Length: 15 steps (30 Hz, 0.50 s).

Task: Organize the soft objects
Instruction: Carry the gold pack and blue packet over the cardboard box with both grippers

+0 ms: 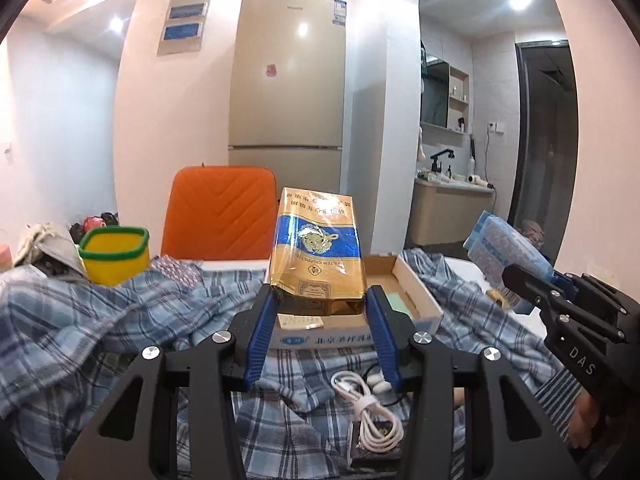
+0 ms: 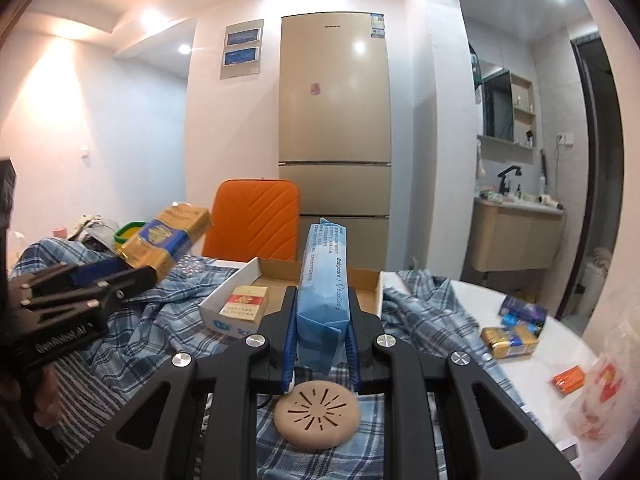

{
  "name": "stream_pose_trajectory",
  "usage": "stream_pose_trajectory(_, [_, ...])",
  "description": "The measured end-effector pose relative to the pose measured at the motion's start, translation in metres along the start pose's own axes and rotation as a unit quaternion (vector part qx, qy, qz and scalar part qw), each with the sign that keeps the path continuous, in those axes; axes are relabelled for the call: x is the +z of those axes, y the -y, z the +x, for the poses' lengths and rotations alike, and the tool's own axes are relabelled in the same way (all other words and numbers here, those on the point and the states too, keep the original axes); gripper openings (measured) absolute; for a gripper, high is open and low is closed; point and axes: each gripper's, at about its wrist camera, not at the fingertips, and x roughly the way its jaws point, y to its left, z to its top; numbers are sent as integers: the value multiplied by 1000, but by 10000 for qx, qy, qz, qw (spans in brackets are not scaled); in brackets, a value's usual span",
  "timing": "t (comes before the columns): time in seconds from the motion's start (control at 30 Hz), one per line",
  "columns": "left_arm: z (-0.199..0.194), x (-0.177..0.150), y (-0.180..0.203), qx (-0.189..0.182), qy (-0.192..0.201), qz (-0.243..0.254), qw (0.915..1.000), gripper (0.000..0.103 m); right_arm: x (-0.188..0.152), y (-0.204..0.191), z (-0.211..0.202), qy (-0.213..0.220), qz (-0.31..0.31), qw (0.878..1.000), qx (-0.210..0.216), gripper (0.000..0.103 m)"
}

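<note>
One red pack [image 2: 244, 303] in cardboard box [image 2: 280, 270], yellow tub [image 1: 114, 254] contents unseen

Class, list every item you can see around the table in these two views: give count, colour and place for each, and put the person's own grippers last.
gold-and-blue pack: one, held up in the left gripper
blue tissue pack: one, held in the right gripper
cardboard tray: one, brown with white walls, on the plaid cloth
red-and-white box: one, inside the tray
plaid cloth: one, blue, covering the table
white cable: one, coiled on the cloth
tan disc: one, on the cloth
yellow tub: one, green rim, far left
orange chair: one, behind the table
left gripper: black, blue pads
right gripper: black, blue pads
</note>
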Motion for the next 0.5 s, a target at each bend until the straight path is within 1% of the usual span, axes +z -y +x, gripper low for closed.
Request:
stream_pose_trajectory(0.13, [-2,14,5,142,140,198,9996,45,27,1,-6,160,-25,9999,20,22])
stream_pose_trajectory(0.2, [2,21,6,120,129,202,9996,45,42,1,-9,370,-73,9993,-75,22])
stream_pose_trajectory(0.27, [5,32,8,75,174,187,9996,45,55,1,-8,481,-96,9987,-123,22])
stream_pose_trajectory(0.33, [9,44,11,88,341,180,9992,45,67,2,-5,568,-61,9983,-93,22])
stream_pose_trajectory(0.43, [14,62,17,127,574,186,9981,45,81,0,5,701,-156,9971,-235,22])
stream_pose_trajectory(0.5, [17,74,20,97,689,214,9973,46,90,2,14,731,-77,9969,-284,22])
